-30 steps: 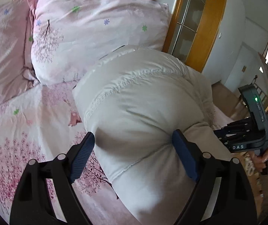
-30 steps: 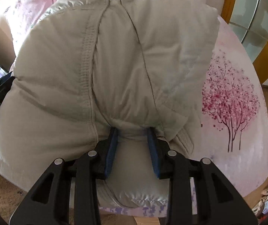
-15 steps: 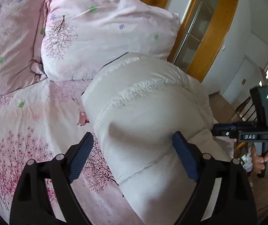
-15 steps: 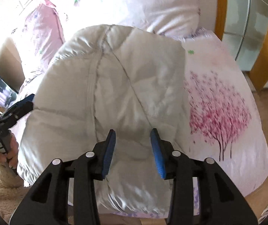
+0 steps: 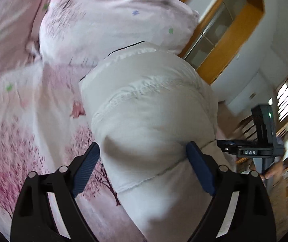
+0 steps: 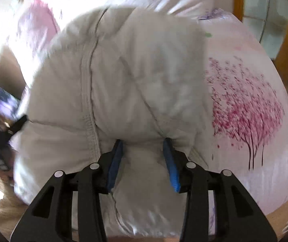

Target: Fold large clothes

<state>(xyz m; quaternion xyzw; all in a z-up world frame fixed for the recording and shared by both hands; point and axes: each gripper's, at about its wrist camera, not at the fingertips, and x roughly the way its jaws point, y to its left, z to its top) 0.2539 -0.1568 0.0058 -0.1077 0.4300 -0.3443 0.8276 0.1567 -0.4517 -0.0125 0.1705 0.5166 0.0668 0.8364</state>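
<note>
The padded coat (image 5: 154,121), centre frame, looks soft, springy and light, best gripped at seams; left gripper (image 5: 142,157) spread wide astride it, right gripper (image 6: 143,157), jaws just opening, pinches nothing.

- A puffy off-white quilted jacket (image 5: 152,109) lies folded into a thick bundle on a pink blossom-print bedsheet (image 5: 22,141).
- Stitched seams cross its top; its far end lies just before a pink pillow (image 5: 111,20).

A pink bedsheet (image 5: 32,141) printed with cherry-blossom trees covers the bed; a matching pillow (image 5: 111,20) lies at its head; a wooden-framed glass door (image 5: 224,40) stands beyond.
</note>
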